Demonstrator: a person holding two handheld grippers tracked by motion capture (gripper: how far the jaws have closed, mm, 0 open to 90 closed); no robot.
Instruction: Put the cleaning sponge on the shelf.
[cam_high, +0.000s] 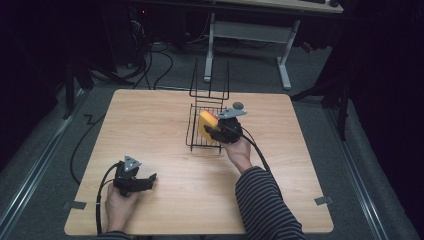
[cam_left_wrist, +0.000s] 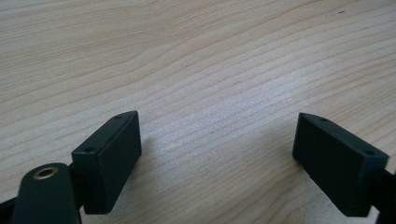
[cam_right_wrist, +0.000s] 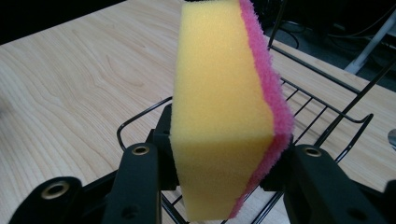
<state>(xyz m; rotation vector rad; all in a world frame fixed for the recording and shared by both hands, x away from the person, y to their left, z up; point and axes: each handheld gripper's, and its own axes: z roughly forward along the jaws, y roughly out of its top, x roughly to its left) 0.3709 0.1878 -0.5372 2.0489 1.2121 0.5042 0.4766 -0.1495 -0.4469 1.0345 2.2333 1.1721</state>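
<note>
A yellow sponge (cam_high: 205, 126) with a pink scouring face is held on edge over a black wire rack (cam_high: 196, 141) in the middle of the table. My right gripper (cam_high: 214, 131) is shut on the sponge (cam_right_wrist: 224, 116), its jaws pressing the yellow side and the pink side, with the rack's wires (cam_right_wrist: 322, 105) just below and behind. At the table's front left my left gripper (cam_high: 148, 179) rests low over bare wood. Its jaws stand wide apart in the left gripper view, and nothing lies between them at the left gripper (cam_left_wrist: 217, 163).
The wooden table (cam_high: 150, 120) has bare room left of the rack and along the front. A small dark round object (cam_high: 238, 105) lies right of the rack's far end. Beyond the table stand a white desk frame (cam_high: 250, 35) and floor cables.
</note>
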